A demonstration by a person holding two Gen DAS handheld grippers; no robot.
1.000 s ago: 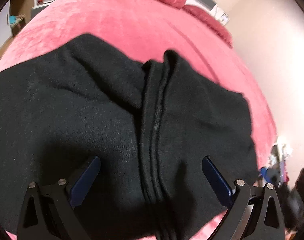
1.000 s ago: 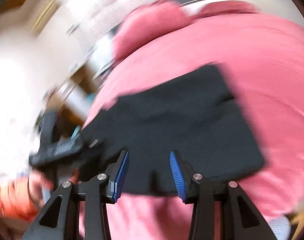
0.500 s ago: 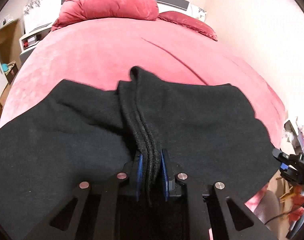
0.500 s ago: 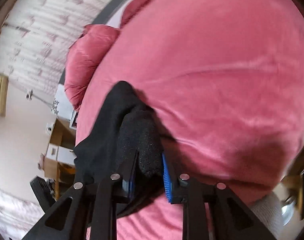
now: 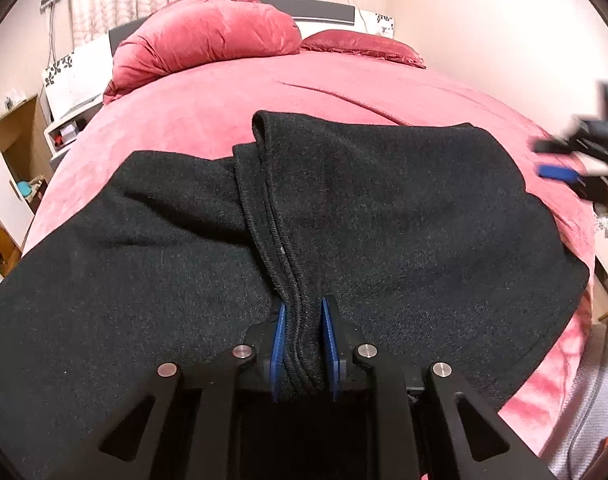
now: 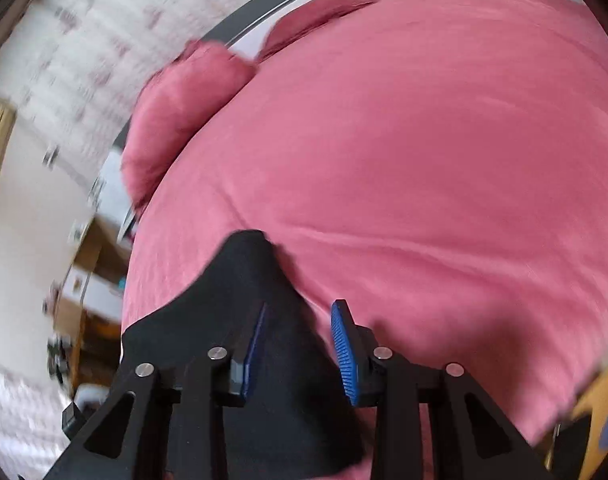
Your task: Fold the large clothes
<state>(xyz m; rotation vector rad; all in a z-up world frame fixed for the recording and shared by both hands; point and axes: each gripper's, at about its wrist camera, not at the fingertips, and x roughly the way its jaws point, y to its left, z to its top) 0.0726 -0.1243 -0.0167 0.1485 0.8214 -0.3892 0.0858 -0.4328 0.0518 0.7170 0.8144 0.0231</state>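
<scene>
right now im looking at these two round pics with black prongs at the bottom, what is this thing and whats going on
The prongs are two-finger grippers, one held in each of a person's hands. Each has a fisheye camera looking out along its fingers, hence the round, bulging pictures: one view per hand.

Both look over a bed with a pink cover and pink pillows at its head. A large black garment lies spread on it, to be folded.

The left gripper is shut on a bunched ridge of that garment. The right gripper has its blue pads apart; black cloth lies between them but looks unpinched. That picture is motion-blurred.
</scene>
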